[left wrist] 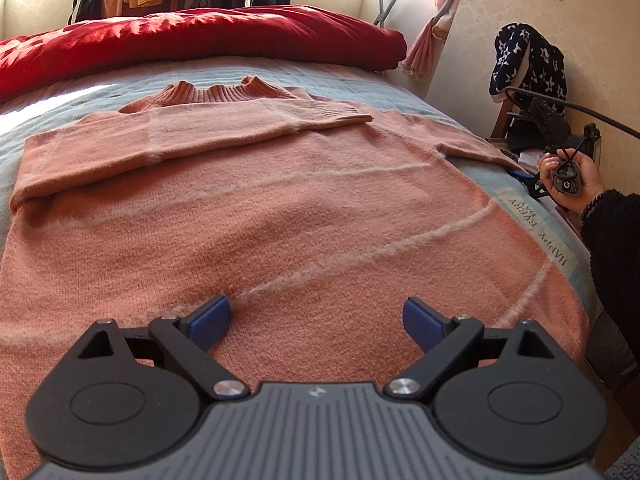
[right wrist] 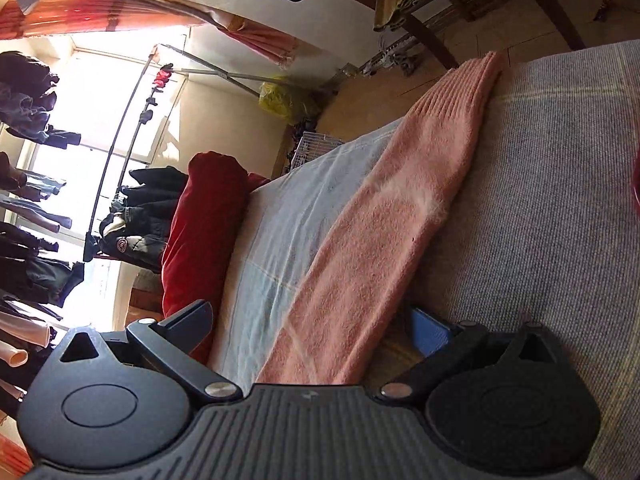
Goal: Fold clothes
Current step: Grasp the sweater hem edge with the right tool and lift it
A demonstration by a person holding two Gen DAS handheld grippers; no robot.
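Left wrist view: a pink sweater [left wrist: 280, 200] lies flat on the bed [left wrist: 60, 120], one sleeve folded across its chest. The left hand-held gripper [left wrist: 316, 316] hovers over its hem, fingers apart.

Right wrist view: the right hand-held gripper [right wrist: 312, 320] is spread wide around the sweater's other sleeve [right wrist: 380, 220], at the bed's edge.

- Your left gripper [left wrist: 316, 320] hovers over the sweater's [left wrist: 280, 216] lower body.
- The sweater lies flat on the bed [left wrist: 472, 184], one sleeve [left wrist: 192, 136] folded across its chest.
- The quilt [left wrist: 192, 40] lies behind its collar.
- Your right hand [left wrist: 572, 180] is at the bed's right edge.
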